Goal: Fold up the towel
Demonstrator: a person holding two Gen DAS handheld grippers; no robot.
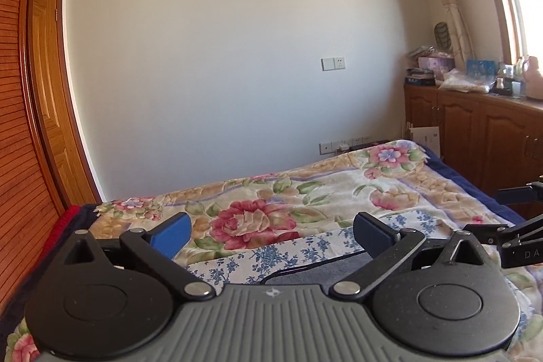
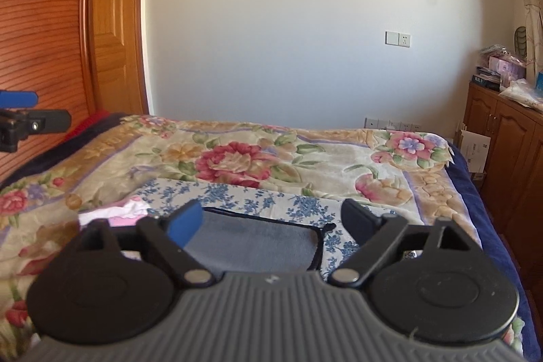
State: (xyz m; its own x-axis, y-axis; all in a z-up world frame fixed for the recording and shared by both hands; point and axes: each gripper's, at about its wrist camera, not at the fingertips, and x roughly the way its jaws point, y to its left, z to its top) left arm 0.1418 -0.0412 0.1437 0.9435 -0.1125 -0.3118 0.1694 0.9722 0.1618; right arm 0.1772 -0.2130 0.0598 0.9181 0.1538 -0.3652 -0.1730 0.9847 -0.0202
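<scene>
A grey-blue towel with a dark edge point(image 2: 258, 243) lies flat on a blue-flowered white cloth point(image 2: 237, 195) on the bed. In the left wrist view the towel point(image 1: 325, 270) shows just past my gripper's body. My left gripper point(image 1: 271, 233) is open and empty above the towel's left part. My right gripper point(image 2: 271, 221) is open and empty, hovering over the towel's near part. The right gripper's arm shows at the right edge of the left wrist view point(image 1: 519, 243); the left gripper shows at the left edge of the right wrist view point(image 2: 20, 117). The towel's near edge is hidden.
A floral blanket point(image 2: 305, 158) covers the bed. A pink and white cloth point(image 2: 118, 212) lies left of the towel. A wooden wardrobe point(image 2: 40, 22) and door stand on the left. Wooden cabinets point(image 1: 475, 131) with clutter on top stand on the right under the window.
</scene>
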